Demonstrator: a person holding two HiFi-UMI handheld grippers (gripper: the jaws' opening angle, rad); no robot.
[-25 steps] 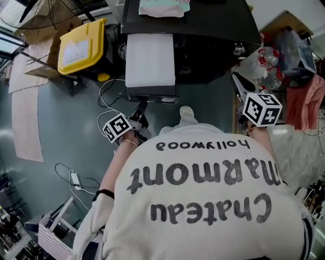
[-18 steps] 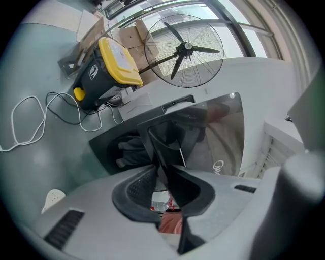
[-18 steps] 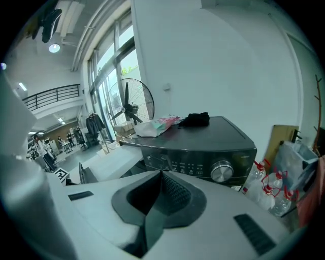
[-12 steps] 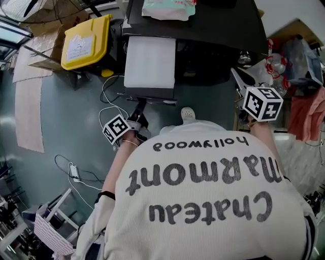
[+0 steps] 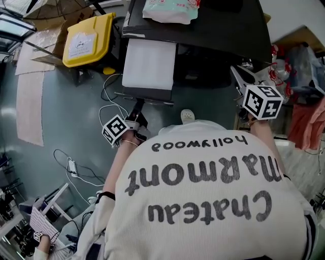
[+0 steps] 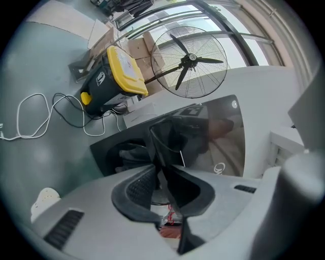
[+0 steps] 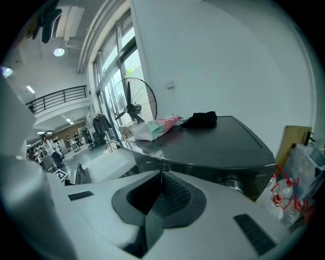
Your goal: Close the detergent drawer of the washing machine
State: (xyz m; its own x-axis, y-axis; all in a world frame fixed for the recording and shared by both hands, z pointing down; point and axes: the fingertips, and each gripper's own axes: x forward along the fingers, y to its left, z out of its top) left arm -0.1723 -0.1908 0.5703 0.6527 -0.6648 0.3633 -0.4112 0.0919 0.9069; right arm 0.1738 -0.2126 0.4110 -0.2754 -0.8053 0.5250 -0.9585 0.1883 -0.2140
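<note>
The dark washing machine (image 5: pixel 213 30) stands ahead of me, its top (image 7: pixel 218 137) seen side-on in the right gripper view. A white-topped panel (image 5: pixel 150 63) with a dark front edge (image 5: pixel 148 95) juts out from its front. My left gripper (image 5: pixel 138 112) reaches that edge, and in the left gripper view (image 6: pixel 167 177) its jaws are shut on a thin dark plate (image 6: pixel 167 152) of that panel. My right gripper (image 5: pixel 237 81) hovers by the machine's right front corner, and its jaws (image 7: pixel 160 183) are shut with nothing between them. I cannot make out the detergent drawer as such.
A black bin with a yellow lid (image 5: pixel 86 33) stands left of the machine, with white cables (image 5: pixel 109 101) on the floor beside it. A packet (image 5: pixel 170 9) lies on the machine's top. Bags and clutter (image 5: pixel 299 66) crowd the right side. A floor fan (image 6: pixel 195 61) stands beyond the bin.
My right gripper has edged closer to the machine's right front corner. My left gripper has kept its hold on the panel's dark edge.
</note>
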